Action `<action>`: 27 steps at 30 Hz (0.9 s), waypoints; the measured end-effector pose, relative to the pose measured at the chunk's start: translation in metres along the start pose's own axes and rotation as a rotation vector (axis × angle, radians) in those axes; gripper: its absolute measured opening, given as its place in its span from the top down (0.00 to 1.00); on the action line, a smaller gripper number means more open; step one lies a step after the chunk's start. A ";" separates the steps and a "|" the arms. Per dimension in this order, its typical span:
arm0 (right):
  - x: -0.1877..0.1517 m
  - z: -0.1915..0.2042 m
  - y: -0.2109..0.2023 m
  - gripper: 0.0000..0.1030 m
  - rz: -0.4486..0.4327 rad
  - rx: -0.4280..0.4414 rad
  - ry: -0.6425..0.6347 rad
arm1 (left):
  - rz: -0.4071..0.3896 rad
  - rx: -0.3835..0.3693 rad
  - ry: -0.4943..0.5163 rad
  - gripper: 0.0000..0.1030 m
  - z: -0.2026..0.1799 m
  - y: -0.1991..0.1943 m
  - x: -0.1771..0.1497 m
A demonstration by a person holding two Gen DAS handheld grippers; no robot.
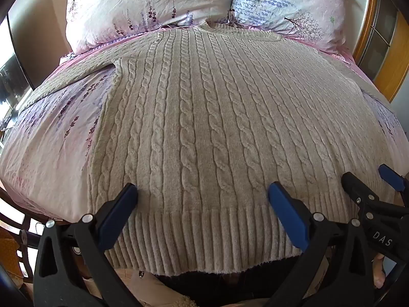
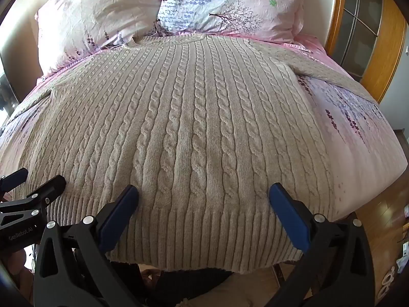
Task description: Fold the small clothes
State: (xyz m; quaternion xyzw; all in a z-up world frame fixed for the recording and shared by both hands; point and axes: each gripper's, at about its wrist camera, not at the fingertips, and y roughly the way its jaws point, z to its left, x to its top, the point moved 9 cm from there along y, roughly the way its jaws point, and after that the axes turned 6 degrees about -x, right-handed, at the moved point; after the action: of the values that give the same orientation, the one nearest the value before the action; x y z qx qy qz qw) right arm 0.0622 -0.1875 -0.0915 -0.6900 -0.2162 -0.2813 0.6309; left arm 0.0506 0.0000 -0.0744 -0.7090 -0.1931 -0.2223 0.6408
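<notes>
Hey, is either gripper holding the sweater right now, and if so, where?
Neither. The left gripper and right gripper are both open over the sweater near its ribbed hem.

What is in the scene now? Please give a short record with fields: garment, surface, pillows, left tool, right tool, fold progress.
garment: beige cable-knit sweater, spread flat, neck toward the pillows, ribbed hem hanging over the near bed edge
surface: bed with pink floral sheet
pillows: two floral pillows beyond the neck
left tool: left tool open, above the hem, toward the sweater's left side
right tool: right tool open, above the hem, toward its right side
sleeves: left sleeve and right sleeve spread outward
fold progress: no fold visible yet
</notes>
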 end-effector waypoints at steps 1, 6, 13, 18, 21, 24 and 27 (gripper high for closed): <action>0.000 0.000 0.000 0.01 0.001 0.000 0.000 | 0.000 0.000 0.000 0.02 0.000 0.000 0.000; 0.000 0.000 0.000 0.01 0.003 0.000 0.000 | 0.001 0.001 0.000 0.02 0.000 0.000 0.000; 0.000 0.000 0.000 0.01 0.004 0.001 0.000 | 0.001 0.001 0.000 0.02 0.000 0.000 0.000; 0.001 0.001 0.001 0.01 0.007 0.000 0.000 | 0.002 0.001 0.000 0.02 0.000 0.000 0.000; 0.001 0.001 0.001 0.01 0.008 0.000 0.000 | 0.002 0.001 0.000 0.02 0.000 0.000 0.000; 0.001 0.001 0.001 0.01 0.009 0.000 0.000 | 0.002 0.001 0.000 0.02 0.000 0.000 0.000; 0.001 0.001 0.001 0.01 0.011 0.000 -0.001 | 0.003 0.001 0.000 0.02 0.000 0.000 0.000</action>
State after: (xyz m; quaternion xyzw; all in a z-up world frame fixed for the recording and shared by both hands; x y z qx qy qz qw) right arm 0.0636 -0.1868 -0.0918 -0.6912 -0.2127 -0.2778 0.6323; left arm 0.0505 0.0001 -0.0746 -0.7091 -0.1923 -0.2214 0.6412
